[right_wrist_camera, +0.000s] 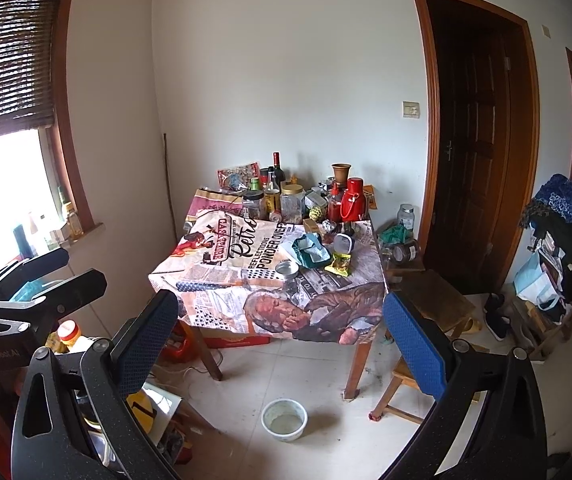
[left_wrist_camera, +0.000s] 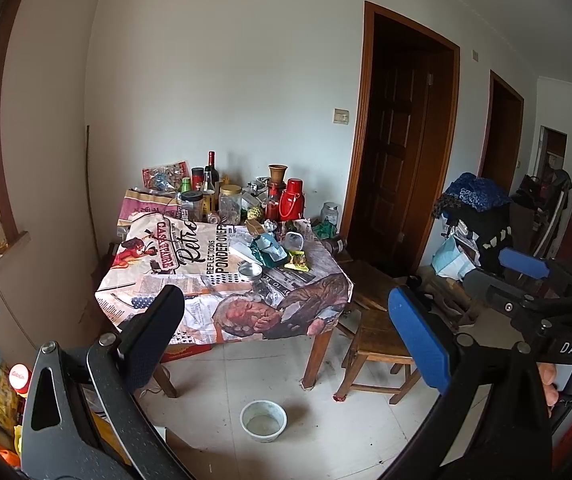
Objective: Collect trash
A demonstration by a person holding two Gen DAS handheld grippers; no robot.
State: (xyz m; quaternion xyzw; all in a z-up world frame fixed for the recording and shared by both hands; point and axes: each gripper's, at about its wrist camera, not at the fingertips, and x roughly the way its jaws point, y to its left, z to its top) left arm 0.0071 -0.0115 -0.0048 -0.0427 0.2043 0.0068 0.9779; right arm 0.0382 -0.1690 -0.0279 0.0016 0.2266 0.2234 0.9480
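A table with a printed cloth point(left_wrist_camera: 190, 280) point(right_wrist_camera: 226, 280) stands against the far wall. On it lie a crumpled green wrapper point(left_wrist_camera: 268, 249) point(right_wrist_camera: 309, 251), a yellow snack packet point(left_wrist_camera: 297, 261) point(right_wrist_camera: 339, 263), a small clear plastic cup point(left_wrist_camera: 293, 240) point(right_wrist_camera: 343, 244) and a round metal tin point(left_wrist_camera: 250, 271) point(right_wrist_camera: 287, 269). My left gripper point(left_wrist_camera: 286, 332) is open and empty, well short of the table. My right gripper point(right_wrist_camera: 280, 340) is open and empty too. The right gripper also shows in the left wrist view point(left_wrist_camera: 533, 280), and the left gripper shows in the right wrist view point(right_wrist_camera: 42, 276).
Bottles, jars and a red flask point(left_wrist_camera: 291, 200) point(right_wrist_camera: 351, 200) crowd the table's back. A white bowl point(left_wrist_camera: 263, 420) point(right_wrist_camera: 284, 419) sits on the tiled floor. A wooden stool point(left_wrist_camera: 377, 344) point(right_wrist_camera: 405, 376) stands right of the table. Clutter lies at the right wall and under the window.
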